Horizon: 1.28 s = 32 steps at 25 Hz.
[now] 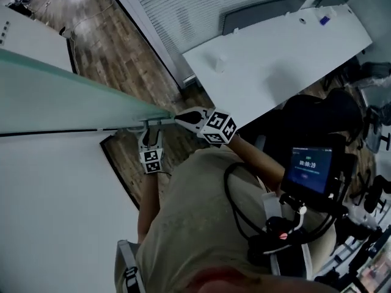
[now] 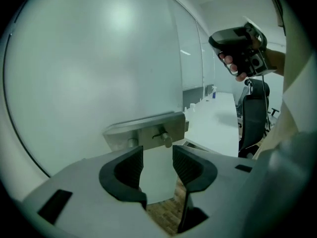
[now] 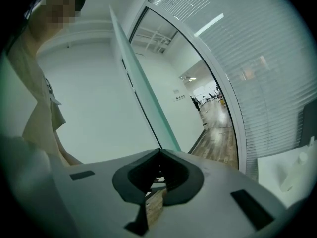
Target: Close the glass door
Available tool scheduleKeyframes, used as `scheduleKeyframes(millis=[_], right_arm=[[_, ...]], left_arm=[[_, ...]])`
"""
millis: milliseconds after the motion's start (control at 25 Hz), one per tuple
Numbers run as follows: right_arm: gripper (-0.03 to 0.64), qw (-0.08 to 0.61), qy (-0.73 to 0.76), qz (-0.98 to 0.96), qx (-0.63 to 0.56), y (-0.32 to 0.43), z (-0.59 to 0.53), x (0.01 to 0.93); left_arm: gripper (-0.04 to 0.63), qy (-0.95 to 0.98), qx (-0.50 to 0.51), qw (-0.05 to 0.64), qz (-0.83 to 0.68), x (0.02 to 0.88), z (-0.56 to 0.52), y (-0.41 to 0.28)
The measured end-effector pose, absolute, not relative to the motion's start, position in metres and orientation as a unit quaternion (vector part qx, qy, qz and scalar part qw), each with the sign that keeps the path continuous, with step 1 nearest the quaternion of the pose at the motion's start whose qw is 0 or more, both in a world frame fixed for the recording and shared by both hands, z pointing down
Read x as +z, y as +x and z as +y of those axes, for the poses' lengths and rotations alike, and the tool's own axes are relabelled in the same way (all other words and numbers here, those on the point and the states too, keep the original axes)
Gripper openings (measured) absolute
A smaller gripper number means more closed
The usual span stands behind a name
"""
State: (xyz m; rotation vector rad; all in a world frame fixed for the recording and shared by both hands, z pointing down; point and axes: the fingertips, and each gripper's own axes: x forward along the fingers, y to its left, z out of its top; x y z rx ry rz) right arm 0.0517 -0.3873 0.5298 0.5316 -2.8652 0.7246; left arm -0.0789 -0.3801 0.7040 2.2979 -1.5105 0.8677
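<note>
- The glass door is a frosted, greenish pane running in from the left of the head view; its free edge ends just before the two grippers, in front of the person
- A metal fitting with a small knob is fixed near that edge of the door
- The left gripper is released: its jaws stand wide apart, with the fitting just ahead of the tips and neither pad on it
- The right gripper is clenched, jaws tip to tip with nothing between them; the door's edge runs down to just in front of the tips, and whether it touches them cannot be told
- Containers: a pale bottle stands on the white table to the right of the door; what is in it cannot be made out
- A small bottle with blue on it stands further along the same table, too small to tell its contents
- Writing: a blue screen at the person's chest shows pale digits set out like a timer, too small to read surely
- Each marker cube bears black-and-white square patterns, no words
</note>
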Motion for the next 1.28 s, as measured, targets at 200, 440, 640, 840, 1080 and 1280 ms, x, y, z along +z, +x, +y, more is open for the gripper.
scheduleKeyframes(millis=[200, 440, 640, 840, 1080, 1280], right_arm=[[0.018, 0.070, 0.156, -0.957, 0.233, 0.045, -0.388, 0.529], [0.018, 0.073, 0.154, -0.958, 0.231, 0.050, -0.390, 0.531], [0.018, 0.068, 0.159, -0.956, 0.236, 0.052, -0.391, 0.534], [0.018, 0.064, 0.161, -0.955, 0.239, 0.052, -0.391, 0.534], [0.018, 0.063, 0.168, -0.954, 0.239, 0.057, -0.392, 0.537], [0.018, 0.066, 0.175, -0.952, 0.241, 0.066, -0.392, 0.544]], left_arm=[[0.181, 0.771, 0.337, 0.071, -0.536, 0.698, -0.383, -0.118], [0.181, 0.748, 0.447, -0.021, -0.490, 0.709, -0.390, -0.138], [0.181, 0.740, 0.474, -0.044, -0.475, 0.718, -0.394, -0.138], [0.181, 0.737, 0.475, -0.040, -0.479, 0.718, -0.393, -0.142], [0.181, 0.740, 0.483, -0.037, -0.466, 0.723, -0.398, -0.147], [0.183, 0.741, 0.497, -0.044, -0.449, 0.731, -0.408, -0.141]])
